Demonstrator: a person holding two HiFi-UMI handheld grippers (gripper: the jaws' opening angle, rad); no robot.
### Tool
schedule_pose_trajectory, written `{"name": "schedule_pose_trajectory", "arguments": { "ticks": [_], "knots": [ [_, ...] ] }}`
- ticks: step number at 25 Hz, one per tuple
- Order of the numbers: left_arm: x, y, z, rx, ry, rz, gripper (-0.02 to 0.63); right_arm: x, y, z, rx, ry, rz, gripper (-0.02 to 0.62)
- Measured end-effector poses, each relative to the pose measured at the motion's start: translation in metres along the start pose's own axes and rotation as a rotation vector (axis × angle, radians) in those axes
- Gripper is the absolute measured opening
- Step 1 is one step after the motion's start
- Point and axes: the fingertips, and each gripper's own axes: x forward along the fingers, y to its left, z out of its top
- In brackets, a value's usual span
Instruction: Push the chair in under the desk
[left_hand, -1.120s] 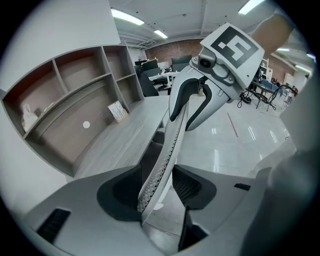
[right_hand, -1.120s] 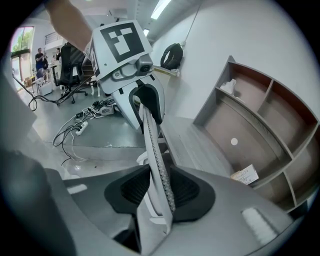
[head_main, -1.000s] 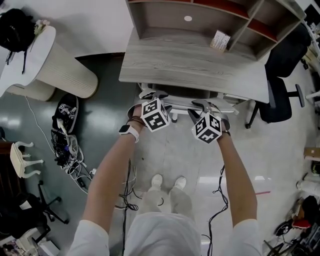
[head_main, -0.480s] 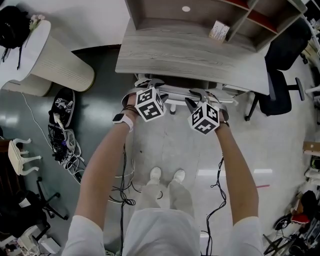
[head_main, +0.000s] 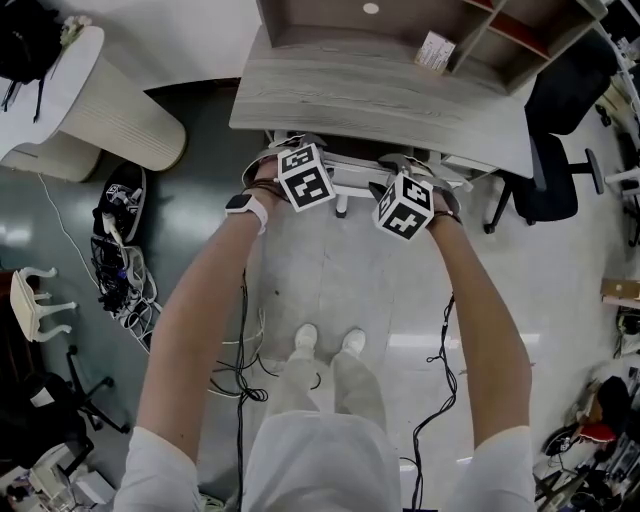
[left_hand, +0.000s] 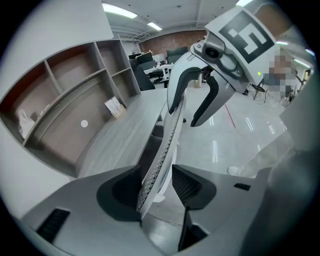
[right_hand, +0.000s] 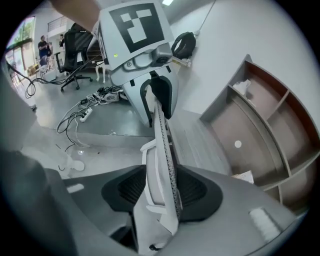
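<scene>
- White-framed chair (left_hand: 162, 150) with a grey mesh back, upright, mostly tucked under the table's front edge.
- Grey woodgrain table (head_main: 380, 100), with open shelving along its rear.

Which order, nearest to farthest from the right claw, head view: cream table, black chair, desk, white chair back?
1. white chair back, inside the right claw, jaws opening
2. desk, just ahead
3. black chair, right
4. cream table, far left

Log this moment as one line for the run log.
state: chair in under desk | left hand-held gripper: open around chair back | right hand-held gripper: opening, chair back between jaws
</scene>
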Motion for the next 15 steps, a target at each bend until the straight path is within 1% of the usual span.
{"name": "schedule_pose_trajectory", "arguments": {
  "ticks": [2, 4, 6, 8, 9, 11, 13, 15],
  "knots": [
    [-0.004, -0.004, -0.001, 0.021, 0.013, 0.024, 0.192, -0.007, 0.002, -0.001, -0.012, -0.005, -0.013, 0.189],
    [-0.011, -0.004, 0.000, 0.023, 0.001, 0.067, 0.192, -0.015, 0.001, -0.001, 0.015, -0.024, -0.035, 0.189],
    [-0.022, -0.002, 0.003, -0.020, -0.034, 0.104, 0.190, -0.023, 0.000, 0.002, 0.047, -0.044, -0.051, 0.189],
    [-0.032, 0.002, 0.005, -0.065, -0.067, 0.146, 0.190, -0.030, 0.002, 0.005, 0.053, -0.058, -0.060, 0.182],
    [-0.038, 0.004, 0.005, -0.078, -0.080, 0.173, 0.187, -0.034, 0.005, 0.006, 0.053, -0.064, -0.060, 0.162],
    [-0.051, 0.004, 0.008, -0.100, -0.113, 0.216, 0.078, -0.042, 0.008, 0.010, 0.060, -0.079, -0.063, 0.152],
    [-0.061, -0.001, 0.011, -0.137, -0.142, 0.225, 0.067, -0.052, 0.007, 0.016, 0.072, -0.093, -0.079, 0.116],
    [-0.068, -0.011, 0.010, -0.192, -0.161, 0.202, 0.048, -0.060, 0.008, 0.021, 0.087, -0.108, -0.092, 0.092]
  ]
}}
